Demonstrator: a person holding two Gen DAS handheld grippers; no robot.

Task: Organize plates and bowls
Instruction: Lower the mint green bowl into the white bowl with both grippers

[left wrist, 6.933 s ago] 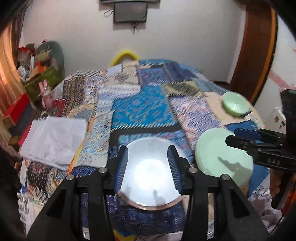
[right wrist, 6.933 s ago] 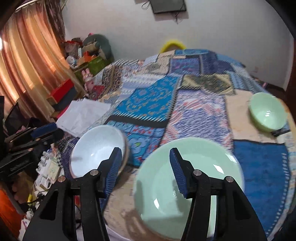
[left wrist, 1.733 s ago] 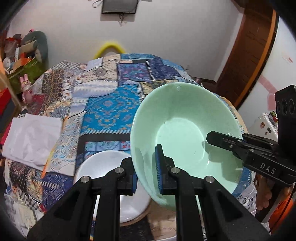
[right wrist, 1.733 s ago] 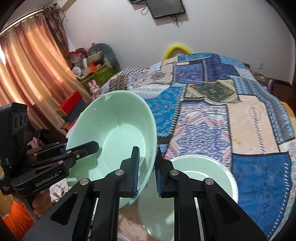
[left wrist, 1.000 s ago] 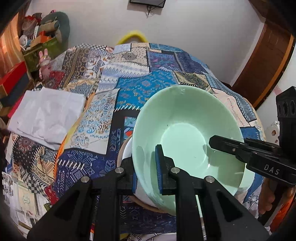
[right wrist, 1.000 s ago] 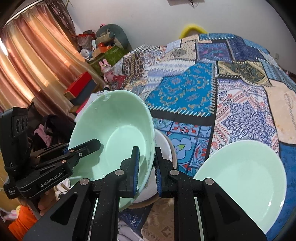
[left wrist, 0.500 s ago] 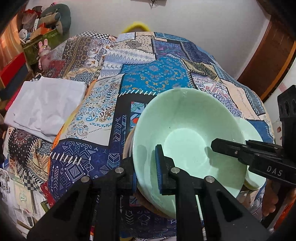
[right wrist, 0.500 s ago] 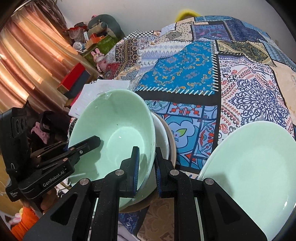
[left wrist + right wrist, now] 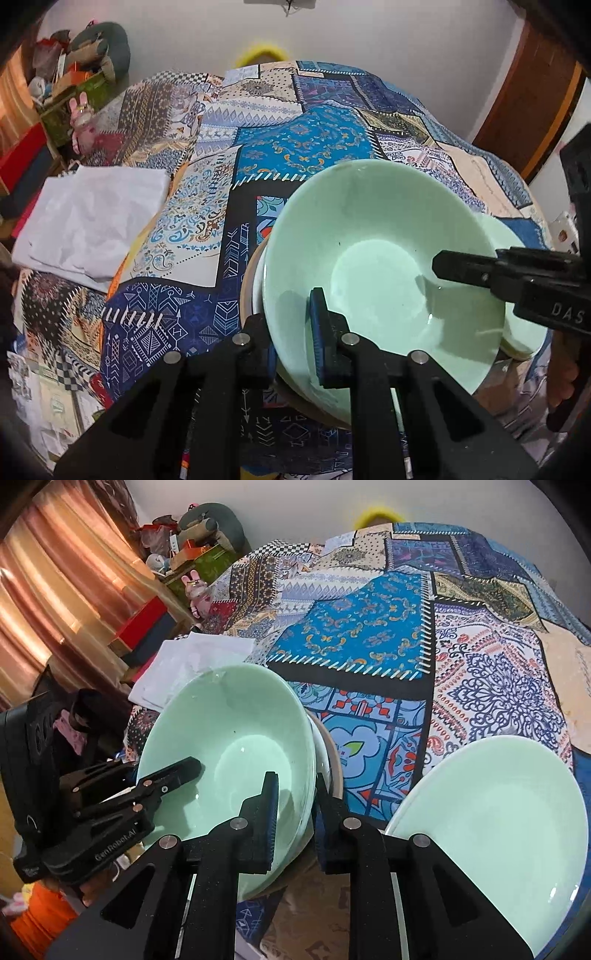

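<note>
A mint green bowl [image 9: 373, 254] sits tilted in the white bowl [image 9: 258, 280], whose rim shows at its left. My left gripper [image 9: 295, 339] is shut on the green bowl's near rim. My right gripper [image 9: 295, 816] is shut on the same bowl's [image 9: 236, 753] right rim; it shows in the left wrist view [image 9: 480, 273] reaching in from the right. The white bowl's rim [image 9: 325, 753] shows behind. A mint green plate [image 9: 495, 834] lies to the right on the patchwork cloth [image 9: 369, 635]; it also shows in the left wrist view [image 9: 524, 332].
A folded white cloth [image 9: 92, 225] lies at the table's left. Boxes and toys [image 9: 184, 565] stand by the curtain beyond the left edge. A wooden door [image 9: 528, 99] is at the far right.
Both grippers have lowered the green bowl further into the white bowl. The views have dipped closer to the table.
</note>
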